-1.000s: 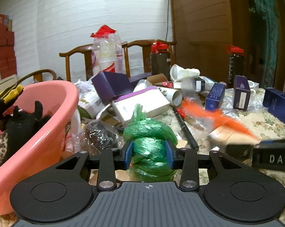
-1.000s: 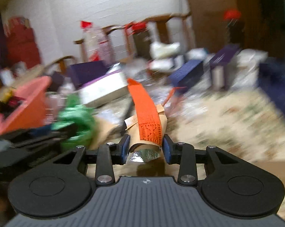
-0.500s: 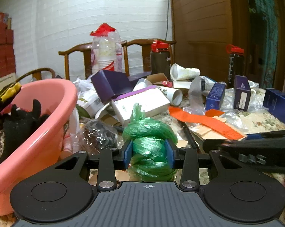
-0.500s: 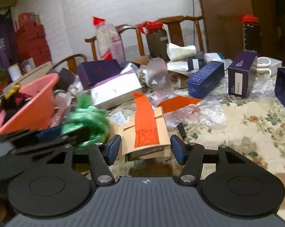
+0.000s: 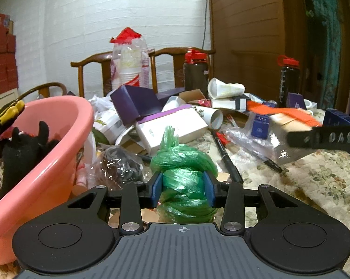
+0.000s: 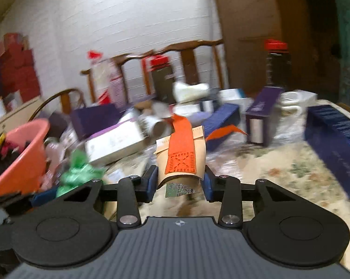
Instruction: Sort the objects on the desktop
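A knotted green plastic bag (image 5: 184, 162) sits low over the table, pinched between the blue pads of my left gripper (image 5: 183, 186). To its left stands a pink basin (image 5: 58, 162) holding a black plush toy (image 5: 23, 144). My right gripper (image 6: 180, 181) has its jaws closing, and their pads press on a kraft paper packet with an orange band (image 6: 181, 153). The packet is lifted off the tablecloth. From the left wrist view the same packet (image 5: 288, 118) hovers at the right, above a sheet of clear plastic. The right wrist view is blurred by motion.
Clutter fills the far table: a purple box (image 5: 133, 103), a white box (image 5: 172, 130), paper cups, a black pen (image 5: 226, 155), two dark red-capped bottles (image 5: 195, 72). A long blue box (image 6: 333, 134) lies right. Wooden chairs stand behind. Floral cloth shows bare at front right.
The right gripper opened and left the orange-banded packet lying on the table, then closed on it again and raised it. The left gripper and green bag stayed still.
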`<state>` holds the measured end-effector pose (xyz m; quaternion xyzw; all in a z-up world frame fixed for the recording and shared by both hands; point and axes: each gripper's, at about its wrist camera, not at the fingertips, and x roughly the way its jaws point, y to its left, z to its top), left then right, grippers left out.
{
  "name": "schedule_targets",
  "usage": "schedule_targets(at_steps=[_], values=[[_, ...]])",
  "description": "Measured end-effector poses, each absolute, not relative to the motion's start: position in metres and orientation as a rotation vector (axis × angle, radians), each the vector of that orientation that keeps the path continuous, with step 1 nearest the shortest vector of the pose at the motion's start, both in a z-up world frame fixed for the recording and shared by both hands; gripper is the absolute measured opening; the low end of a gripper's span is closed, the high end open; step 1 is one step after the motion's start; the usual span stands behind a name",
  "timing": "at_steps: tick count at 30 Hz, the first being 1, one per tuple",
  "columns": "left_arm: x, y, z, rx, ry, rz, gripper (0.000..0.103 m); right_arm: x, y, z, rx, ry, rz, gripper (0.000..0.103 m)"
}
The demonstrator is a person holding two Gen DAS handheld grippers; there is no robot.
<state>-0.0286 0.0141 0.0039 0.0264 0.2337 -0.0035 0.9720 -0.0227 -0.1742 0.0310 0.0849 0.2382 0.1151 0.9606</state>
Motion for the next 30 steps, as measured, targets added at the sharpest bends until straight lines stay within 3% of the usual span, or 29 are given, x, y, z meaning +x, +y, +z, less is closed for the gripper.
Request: schedule_targets(at_steps=[13,18,24,30], values=[[-0.029,0.014,0.003,0.051,0.476,-0.012,0.037,-0.011,-0.144,0.006,0.151,0.673,0.42,0.042],[-0.03,0.02,0.01,-0.018,0.49,-0.041,0.041,-0.013,-0.158,0.016,0.285,0.669,0.508,0.042],[-0.034,0.019,0.013,0.017,0.444,0.005,0.04,-0.023,-0.157,0.026,0.053,0.493,0.204,0.042],[-0.023,0.024,0.003,0.016,0.484,0.016,0.039,-0.005,-0.154,0.007,0.088,0.634,0.26,0.042]])
